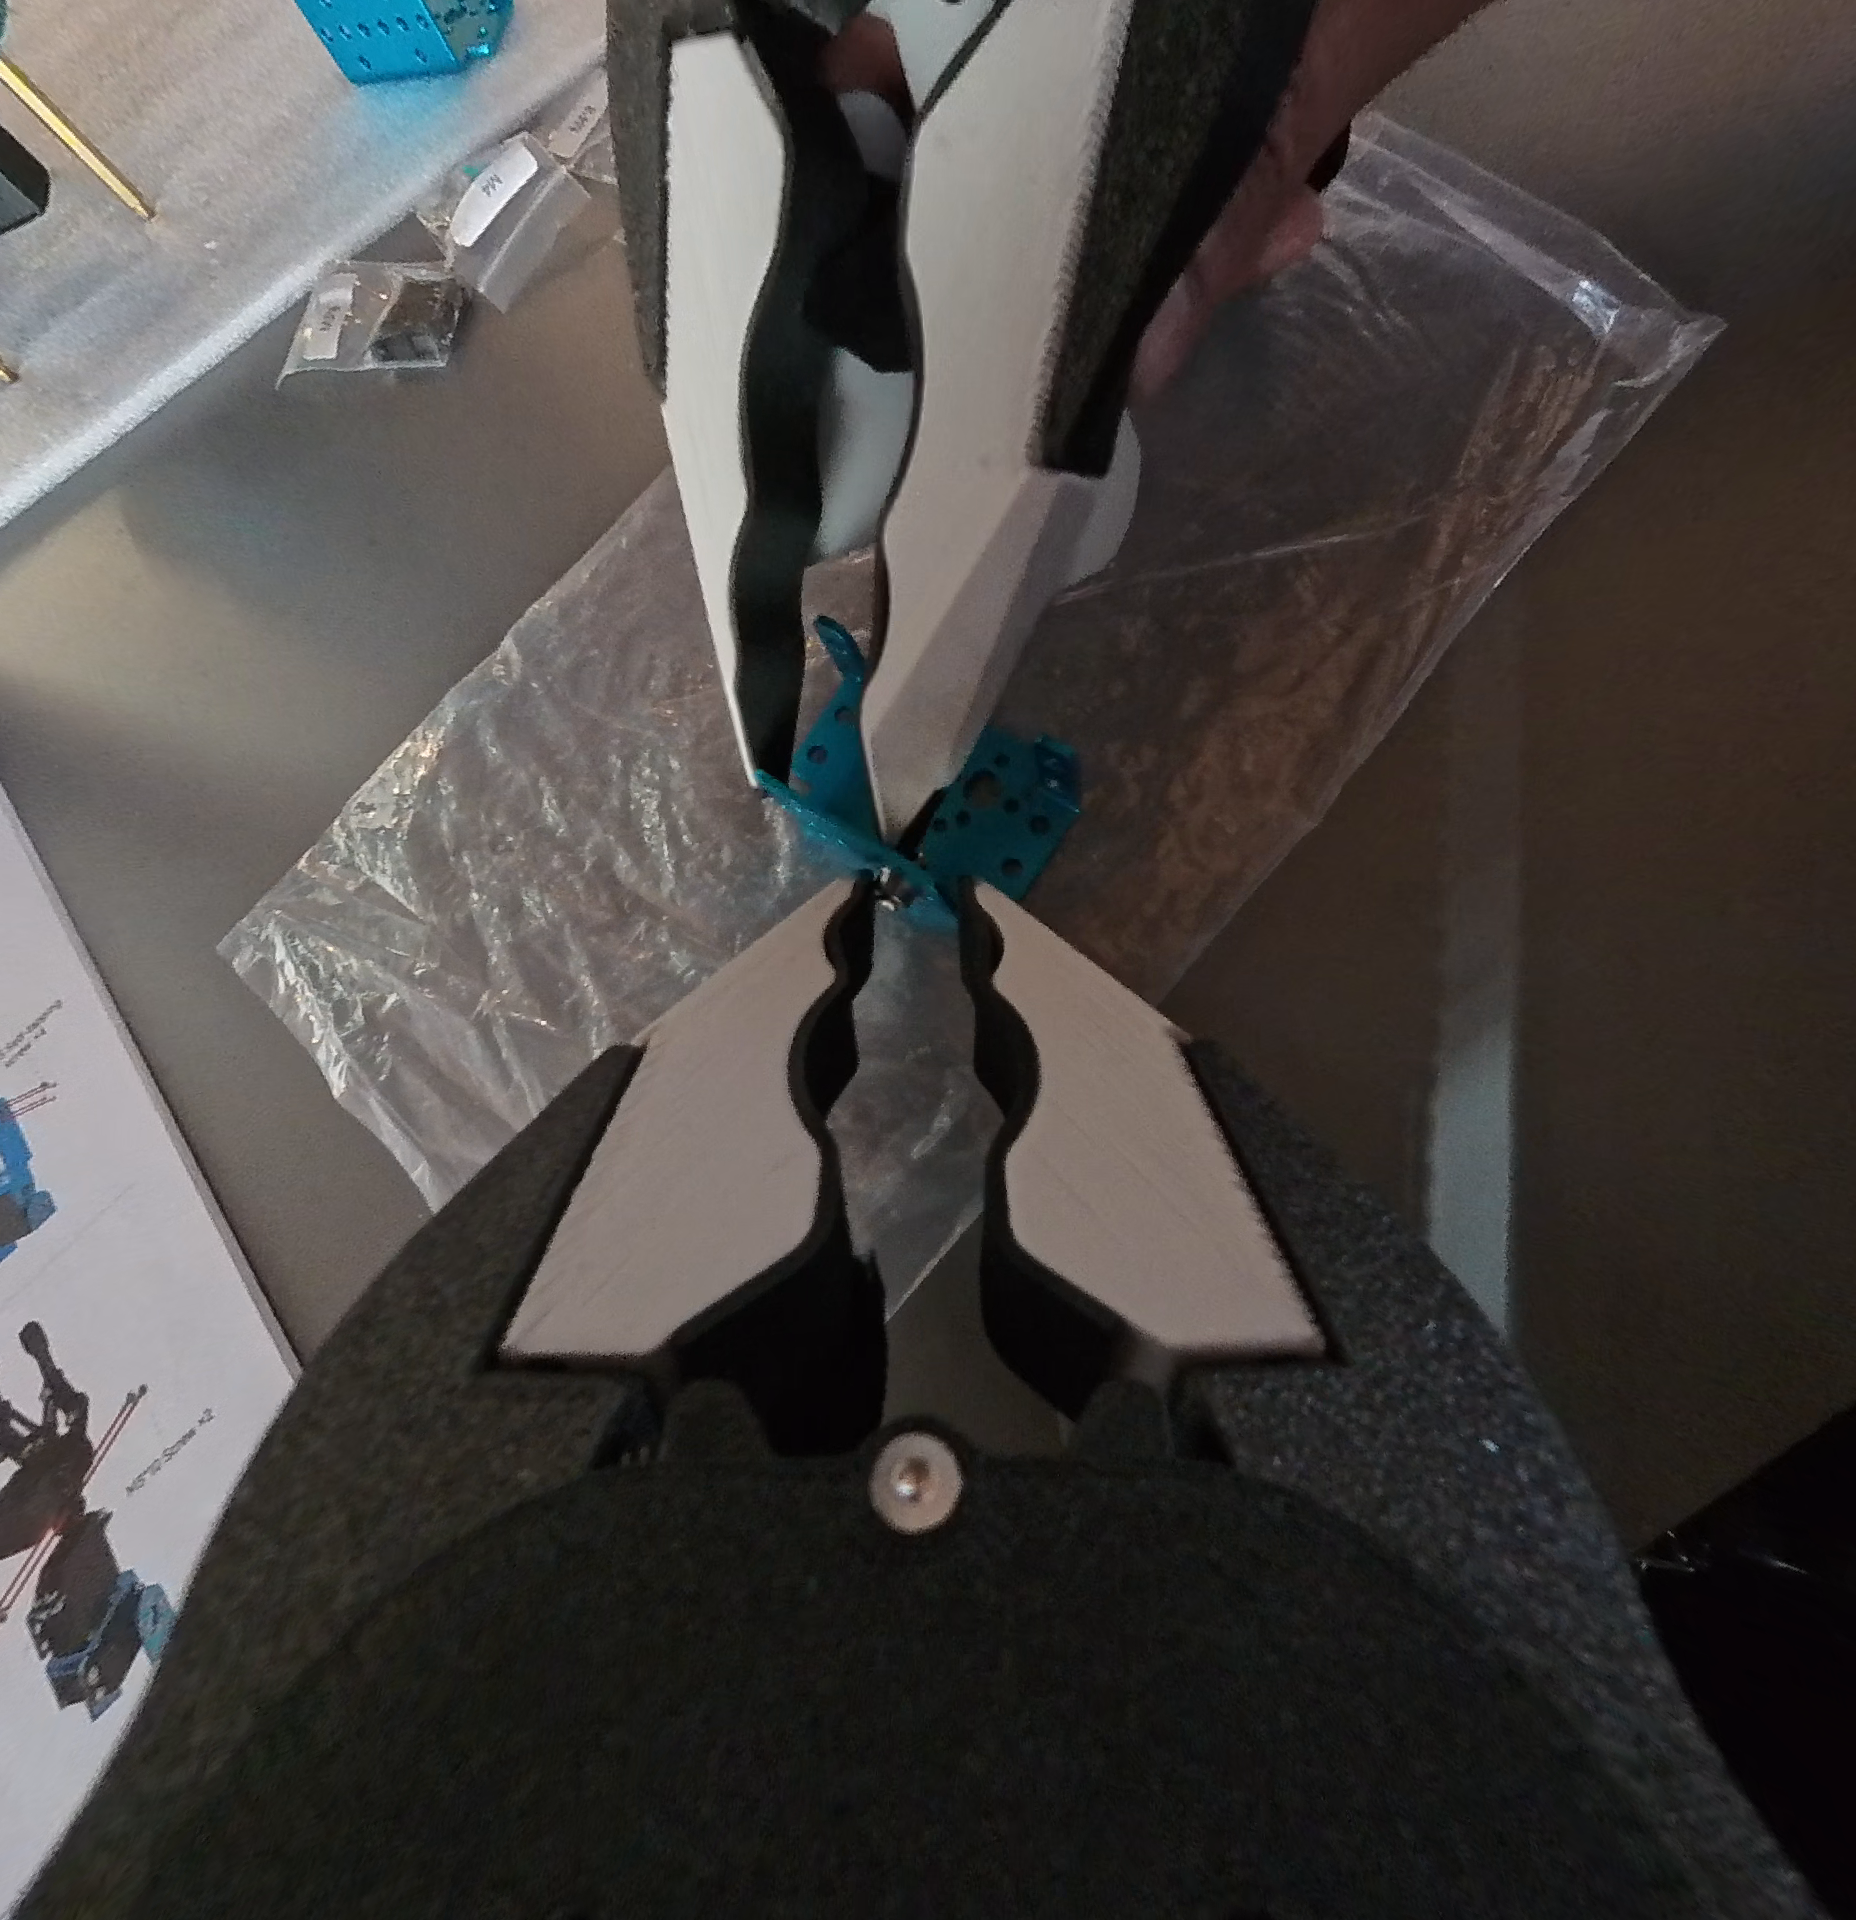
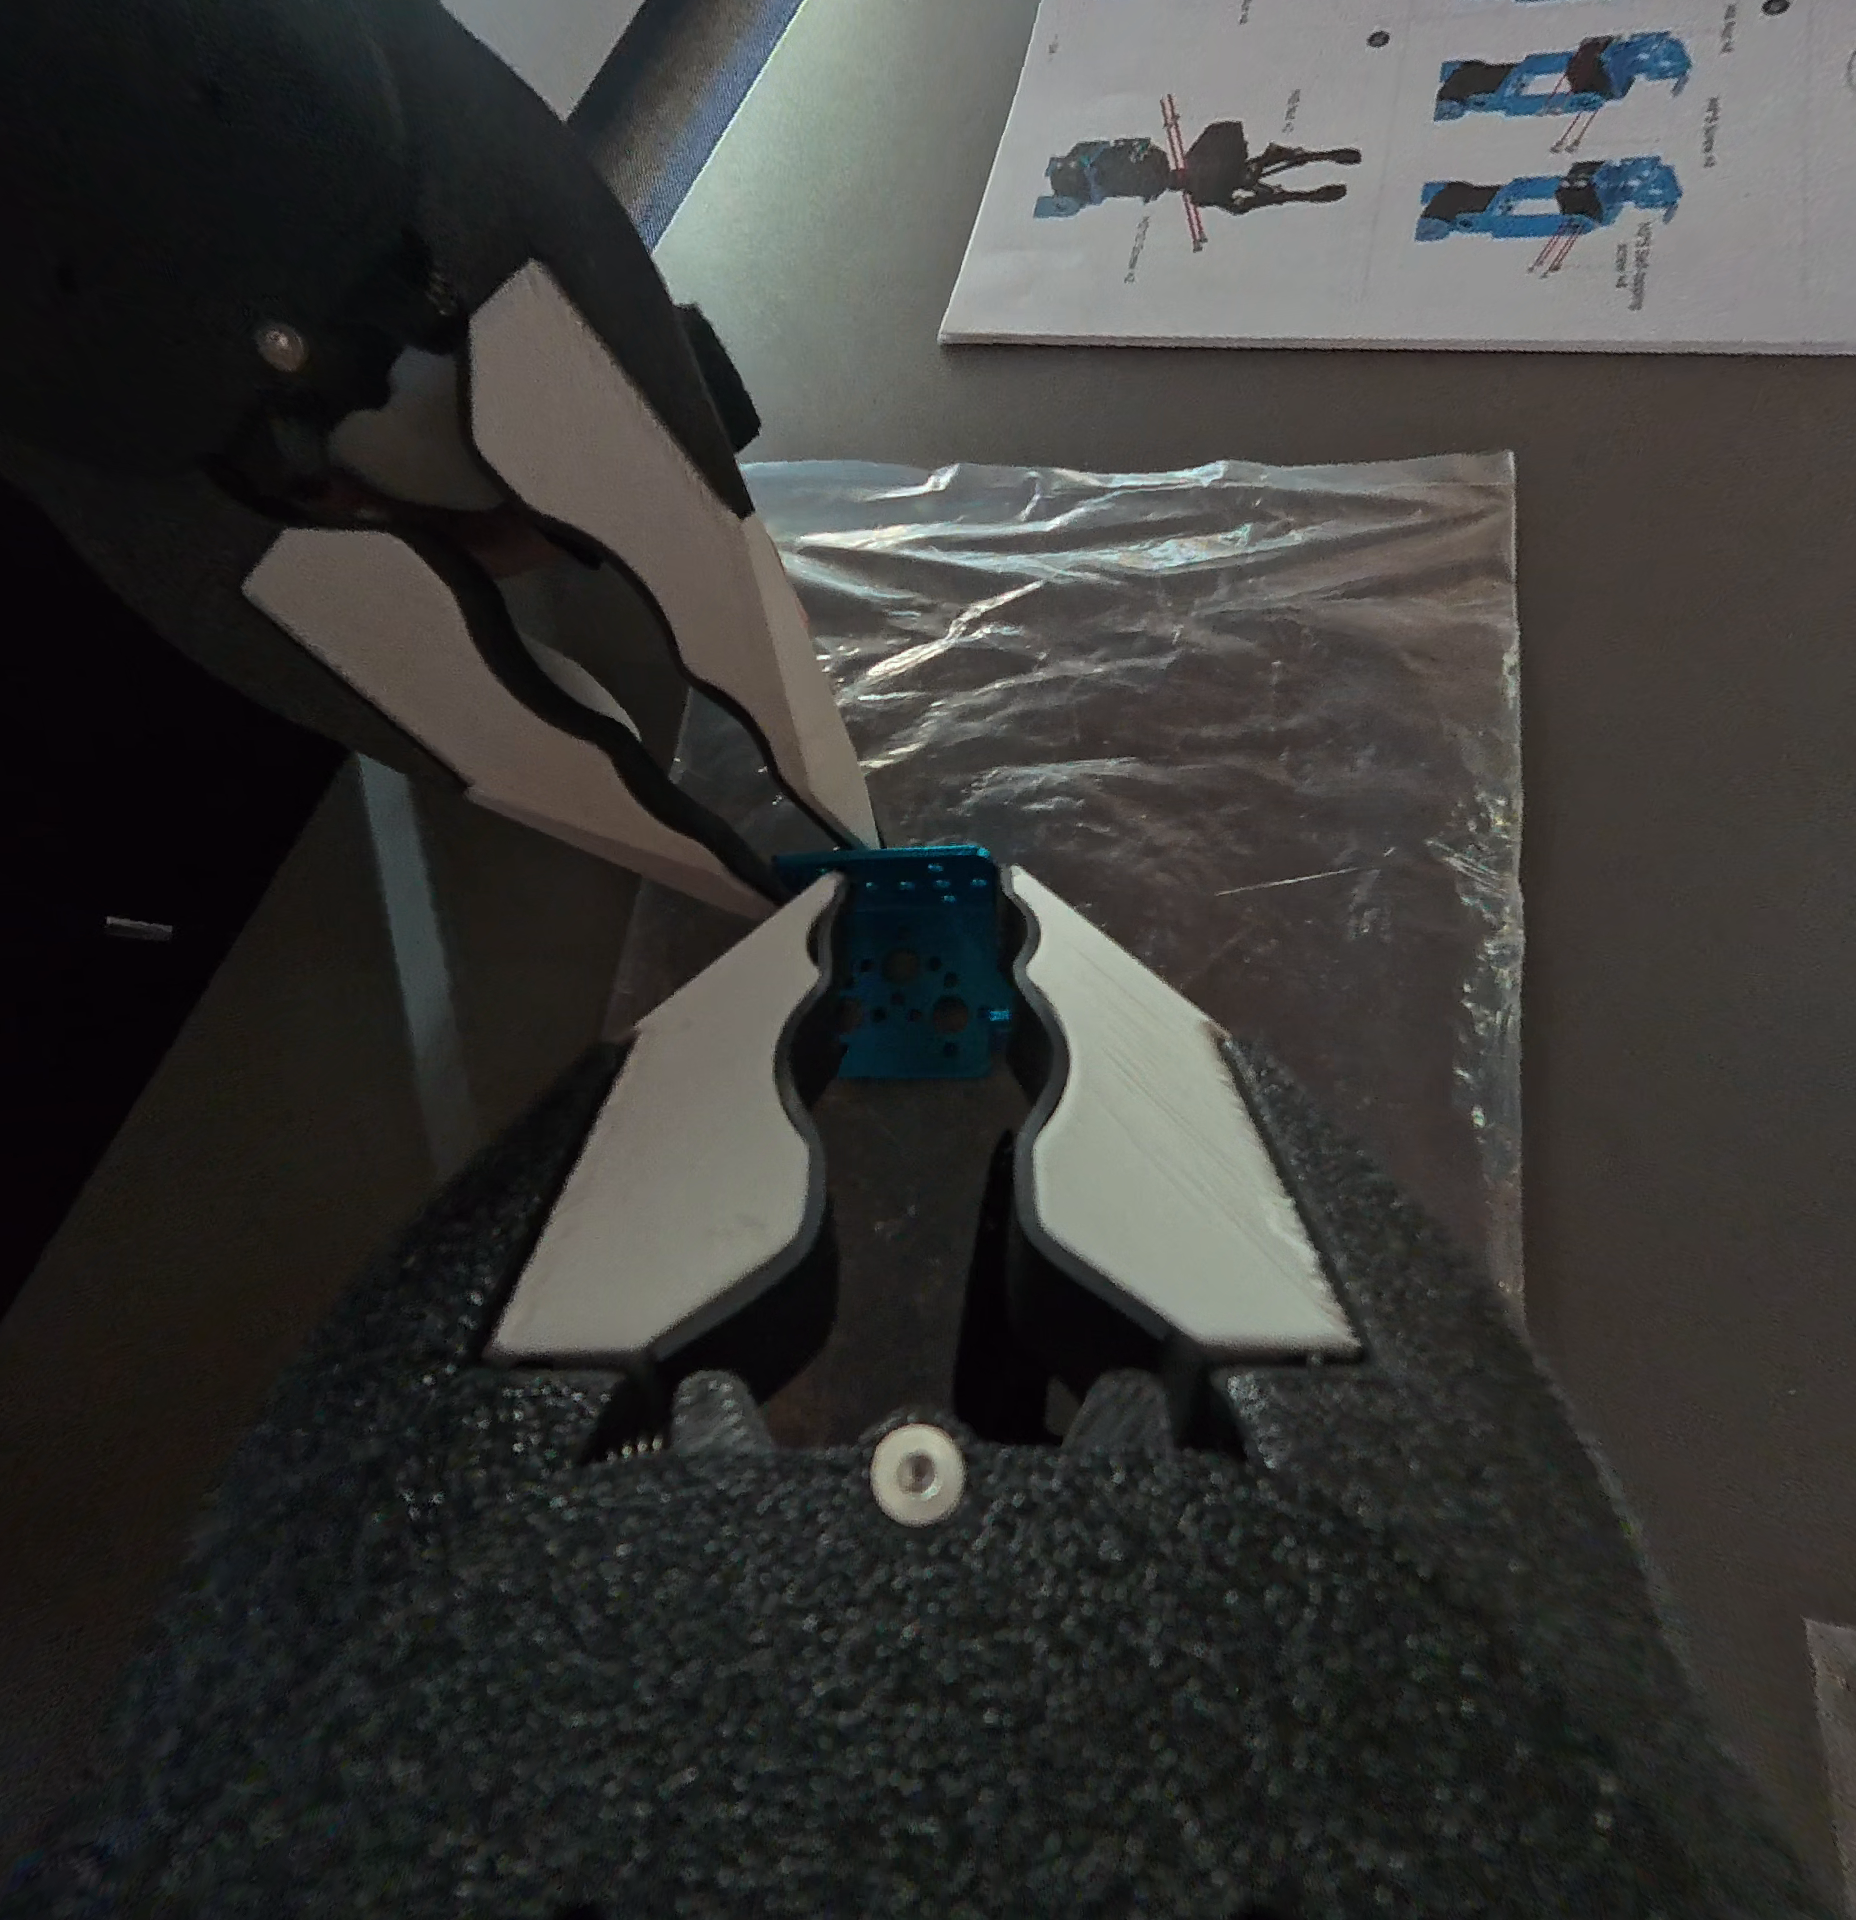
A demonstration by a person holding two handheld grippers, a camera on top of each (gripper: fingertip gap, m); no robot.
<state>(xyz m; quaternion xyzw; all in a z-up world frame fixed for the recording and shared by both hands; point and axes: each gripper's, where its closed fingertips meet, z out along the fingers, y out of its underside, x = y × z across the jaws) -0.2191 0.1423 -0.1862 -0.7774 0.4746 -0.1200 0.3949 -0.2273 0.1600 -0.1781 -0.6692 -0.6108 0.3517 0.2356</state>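
Note:
A blue perforated metal bracket (image 1: 991, 816) is held above a clear plastic bag (image 1: 550, 883) on the dark table. My left gripper (image 1: 911, 899) is shut on the bracket's near edge, where a small screw shows. My right gripper (image 1: 820, 795) comes down from the top of the left wrist view, its fingers closed on an upright blue plate of the bracket. In the right wrist view the bracket (image 2: 908, 982) sits between the fingers of my right gripper (image 2: 922, 881). There my left gripper (image 2: 815, 868) comes in from the upper left and pinches the bracket's top left corner.
A white instruction sheet (image 1: 30, 1247) (image 2: 1423, 208) lies beside the bag (image 2: 1163, 727). Small bags of hardware (image 1: 384, 312), another blue metal part (image 1: 394, 42) and brass rods (image 1: 72, 135) lie on a grey mat. A hand (image 1: 1267, 208) holds the right gripper. The table edge (image 2: 404, 935) is left. My left and right fingertips are right by each other.

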